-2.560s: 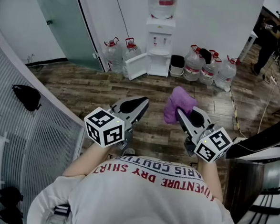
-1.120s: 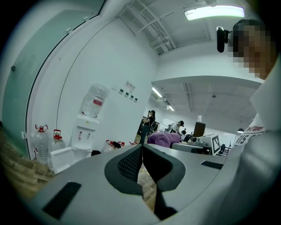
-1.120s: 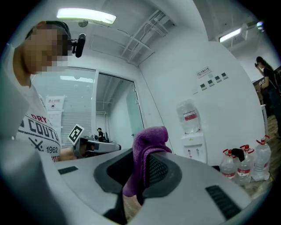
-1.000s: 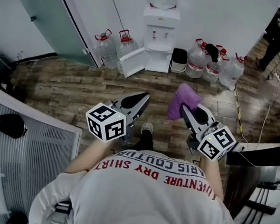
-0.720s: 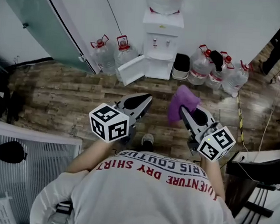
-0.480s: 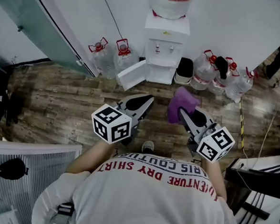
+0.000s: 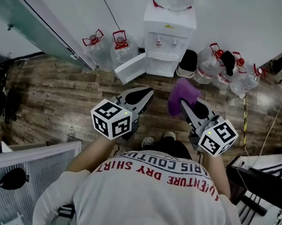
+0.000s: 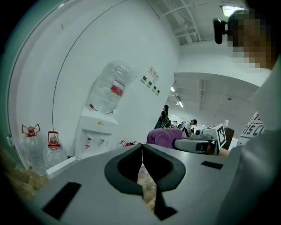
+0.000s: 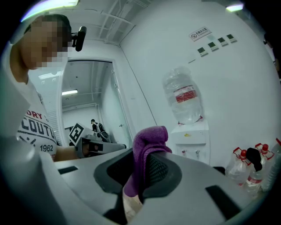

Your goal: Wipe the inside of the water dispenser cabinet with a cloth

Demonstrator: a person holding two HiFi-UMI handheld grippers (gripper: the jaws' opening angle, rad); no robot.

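A white water dispenser (image 7: 166, 37) with an upturned bottle (image 8: 109, 88) stands against the wall ahead; its lower cabinet door (image 7: 130, 68) hangs open to the left. My right gripper (image 7: 182, 104) is shut on a purple cloth (image 7: 181, 94), which bulges past the jaw tips (image 9: 148, 143). My left gripper (image 7: 146, 93) is shut with nothing in it (image 8: 142, 147). Both are held side by side over the wooden floor, a short way in front of the dispenser. The cabinet's inside is hidden from here.
Two water jugs (image 7: 107, 44) stand left of the dispenser, several more (image 7: 225, 72) to its right beside a small bin (image 7: 187, 65). A frosted glass door (image 7: 36, 25) slants at left. A white rack (image 7: 26, 169) lies at lower left, a dark bench (image 7: 261, 183) at lower right.
The person has walked forward: the dispenser and jugs are closer and larger in the head view. Both grippers keep their pose, the right still holding the cloth.
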